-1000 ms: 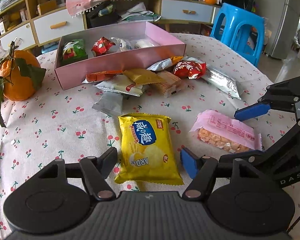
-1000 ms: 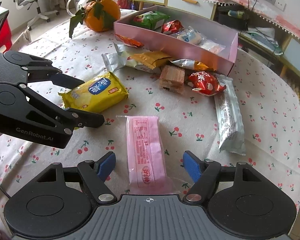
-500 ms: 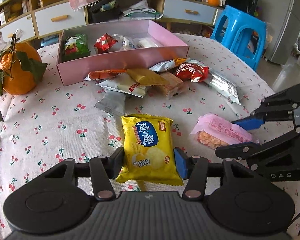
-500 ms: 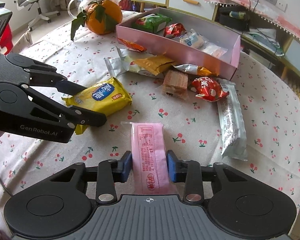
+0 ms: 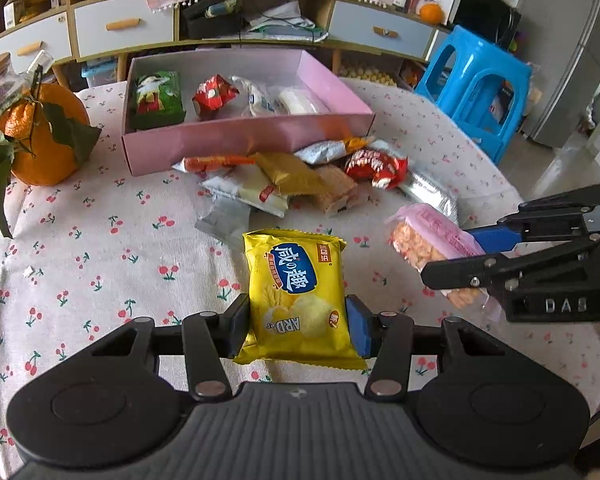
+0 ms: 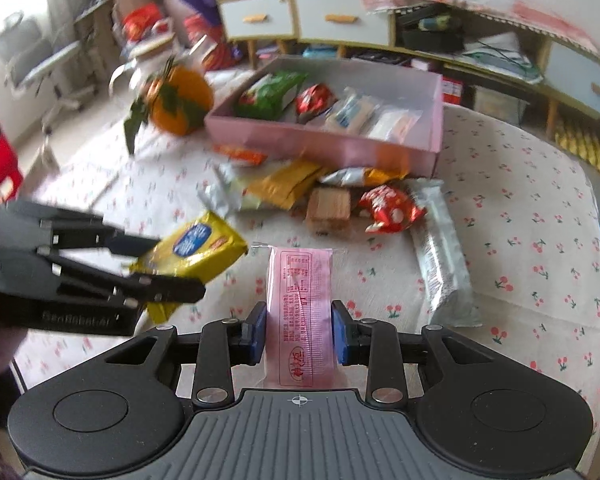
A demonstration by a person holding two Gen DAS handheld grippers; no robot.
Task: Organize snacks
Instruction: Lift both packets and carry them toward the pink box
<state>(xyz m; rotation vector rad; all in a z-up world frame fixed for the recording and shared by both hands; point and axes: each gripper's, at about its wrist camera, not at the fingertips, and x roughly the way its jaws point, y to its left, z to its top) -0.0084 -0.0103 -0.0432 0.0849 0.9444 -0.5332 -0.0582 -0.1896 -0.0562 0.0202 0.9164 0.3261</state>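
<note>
My left gripper (image 5: 298,330) is shut on a yellow cracker pack (image 5: 296,288), its pads pressing both sides; the same pack (image 6: 198,246) shows raised off the cloth in the right wrist view. My right gripper (image 6: 300,334) is shut on a pink wafer packet (image 6: 302,312), which is also lifted (image 5: 428,240). The pink box (image 5: 252,140) stands at the far side of the table with a green bag (image 5: 156,96), a red candy pack (image 5: 214,94) and white packets inside. Several loose snacks (image 5: 300,184) lie piled in front of it.
A large orange with leaves (image 5: 40,136) sits left of the box on the cherry-print tablecloth (image 5: 80,248). A silver packet (image 6: 440,256) lies at the right of the pile. A blue stool (image 5: 476,84) and drawer cabinets (image 5: 120,32) stand beyond the table.
Both grippers closed on their packs, the left on the yellow pack, the right on the pink packet. Both packs have since come up off the cloth.
</note>
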